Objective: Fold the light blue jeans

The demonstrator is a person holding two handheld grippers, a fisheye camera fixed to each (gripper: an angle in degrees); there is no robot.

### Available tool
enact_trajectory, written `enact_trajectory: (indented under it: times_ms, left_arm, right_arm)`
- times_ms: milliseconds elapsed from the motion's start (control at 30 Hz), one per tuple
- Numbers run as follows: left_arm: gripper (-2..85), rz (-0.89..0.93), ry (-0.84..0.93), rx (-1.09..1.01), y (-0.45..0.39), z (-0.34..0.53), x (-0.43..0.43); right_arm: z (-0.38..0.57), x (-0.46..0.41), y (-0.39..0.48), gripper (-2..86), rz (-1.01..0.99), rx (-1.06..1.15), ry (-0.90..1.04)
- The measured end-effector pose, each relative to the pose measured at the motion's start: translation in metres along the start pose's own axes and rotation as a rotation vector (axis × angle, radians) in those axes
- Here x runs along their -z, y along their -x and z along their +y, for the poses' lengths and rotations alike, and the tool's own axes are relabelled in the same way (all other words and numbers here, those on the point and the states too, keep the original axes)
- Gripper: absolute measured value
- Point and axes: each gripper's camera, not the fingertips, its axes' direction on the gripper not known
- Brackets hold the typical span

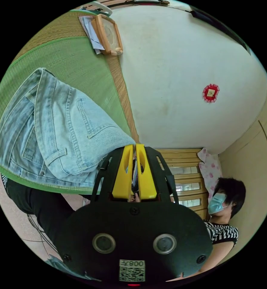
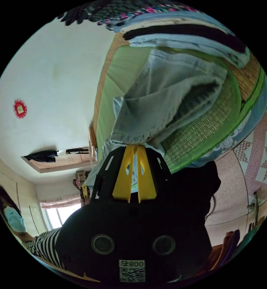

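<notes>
The light blue jeans (image 1: 58,129) lie on a green woven mat (image 1: 70,63), back pockets and waistband showing in the left gripper view. My left gripper (image 1: 135,147) has its yellow jaws shut on the edge of the denim near a pocket. In the right gripper view the jeans (image 2: 166,96) hang in lifted folds over the mat (image 2: 121,72). My right gripper (image 2: 135,147) is shut on a bunched hem of the jeans, with cloth draping down between and behind the jaws.
A stack of folded clothes (image 2: 181,33) sits at the mat's far end. A framed tray with papers (image 1: 108,34) lies on the mat edge. A person in a striped top (image 1: 222,231) stands by the white wall, beside a wooden cabinet (image 1: 184,177).
</notes>
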Motion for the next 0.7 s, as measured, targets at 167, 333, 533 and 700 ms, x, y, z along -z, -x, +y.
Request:
enact_trajectory:
  times_ms: [167, 333, 533, 700]
  left_arm:
    - [1.8, -0.061, 0.024, -0.128, -0.045, -0.05, -0.025]
    - [2.3, -0.332, 0.127, -0.308, -0.125, -0.161, -0.11]
    - [1.2, -0.661, 0.139, -0.434, -0.152, -0.21, -0.204]
    - [0.5, -0.738, 0.389, -0.413, -0.049, -0.136, -0.246]
  right_arm:
    - [-0.005, 0.016, 0.099, 0.9, -0.093, 0.279, -0.082]
    - [-0.102, -0.022, 0.254, 2.3, 0.091, 0.575, -0.071]
    - [-0.177, -0.152, 0.364, 3.6, 0.652, 0.653, 0.041]
    - [-0.106, -0.257, 0.326, 2.3, 0.533, 0.837, 0.217]
